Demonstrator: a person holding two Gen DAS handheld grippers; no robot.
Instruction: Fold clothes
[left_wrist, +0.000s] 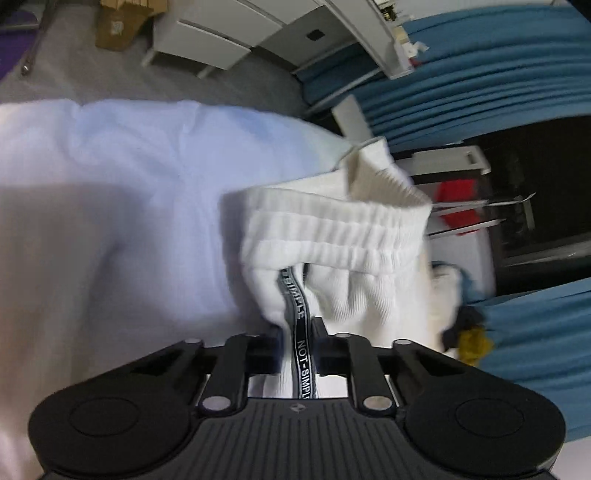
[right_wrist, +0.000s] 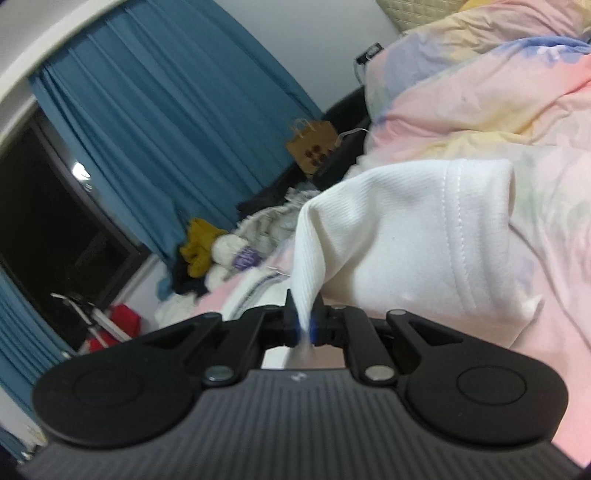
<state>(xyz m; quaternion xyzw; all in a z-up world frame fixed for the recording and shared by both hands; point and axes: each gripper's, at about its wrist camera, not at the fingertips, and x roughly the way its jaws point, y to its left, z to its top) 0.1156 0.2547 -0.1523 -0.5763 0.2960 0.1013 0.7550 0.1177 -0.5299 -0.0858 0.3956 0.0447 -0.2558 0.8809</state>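
A white ribbed garment (left_wrist: 332, 236) with an elastic waistband and a black printed ribbon (left_wrist: 301, 332) hangs in front of the left wrist camera. My left gripper (left_wrist: 297, 339) is shut on its fabric and ribbon just below the waistband. In the right wrist view the same kind of white ribbed cloth (right_wrist: 399, 236) drapes over the bed, with a stitched hem at its right side. My right gripper (right_wrist: 304, 325) is shut on a narrow pinch of that cloth near its lower edge.
A pastel pink and yellow duvet (right_wrist: 480, 96) covers the bed. A pile of other clothes (right_wrist: 207, 247), one mustard yellow, lies by the blue curtains (right_wrist: 155, 122). A brown paper bag (right_wrist: 312, 146) stands behind. White drawers (left_wrist: 221, 33) and a cardboard box (left_wrist: 118, 26) stand on the floor.
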